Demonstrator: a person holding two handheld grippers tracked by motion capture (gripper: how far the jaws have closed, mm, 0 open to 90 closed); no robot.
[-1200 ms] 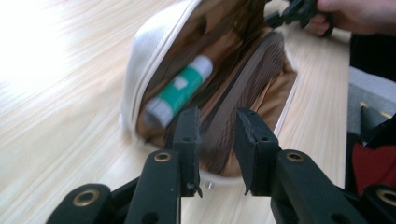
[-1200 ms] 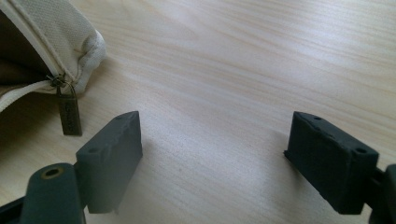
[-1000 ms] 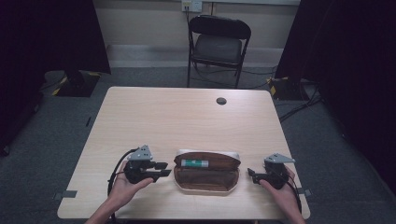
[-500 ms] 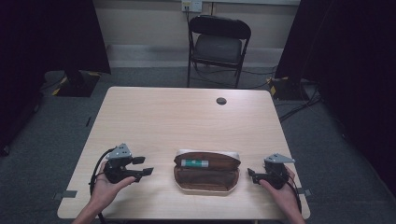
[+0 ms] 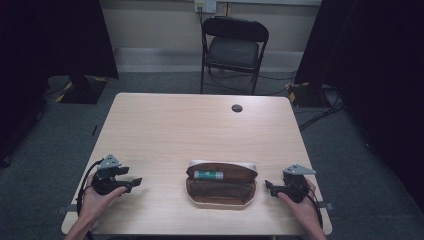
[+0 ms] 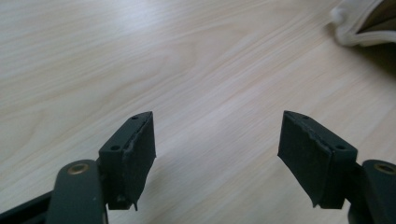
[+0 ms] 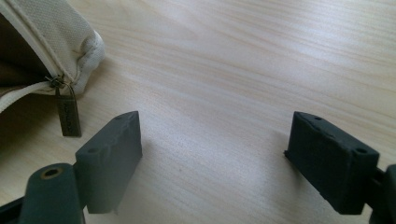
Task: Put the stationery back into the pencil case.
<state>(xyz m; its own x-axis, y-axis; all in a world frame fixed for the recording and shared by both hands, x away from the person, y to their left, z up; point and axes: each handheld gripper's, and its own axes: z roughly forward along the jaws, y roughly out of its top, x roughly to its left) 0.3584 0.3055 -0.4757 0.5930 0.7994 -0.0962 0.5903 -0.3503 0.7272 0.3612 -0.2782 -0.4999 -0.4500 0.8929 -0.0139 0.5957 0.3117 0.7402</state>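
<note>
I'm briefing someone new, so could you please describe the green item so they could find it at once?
On the light wooden table, near the person's edge between the two grippers, lies an open zip case with a brown lining. The green tube lies along its far half, the only green thing on the table.

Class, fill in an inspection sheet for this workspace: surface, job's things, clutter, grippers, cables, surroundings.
Surface: light wooden table, with a dark round grommet near the far edge.
Job's things: open zip case holding a green tube; zipper pull hanging loose.
Clutter: nothing seen.
Grippers: left gripper and right gripper both open, empty, flanking the case.
Cables: floor cables right of the table.
Surroundings: folding chair, dark curtains.
</note>
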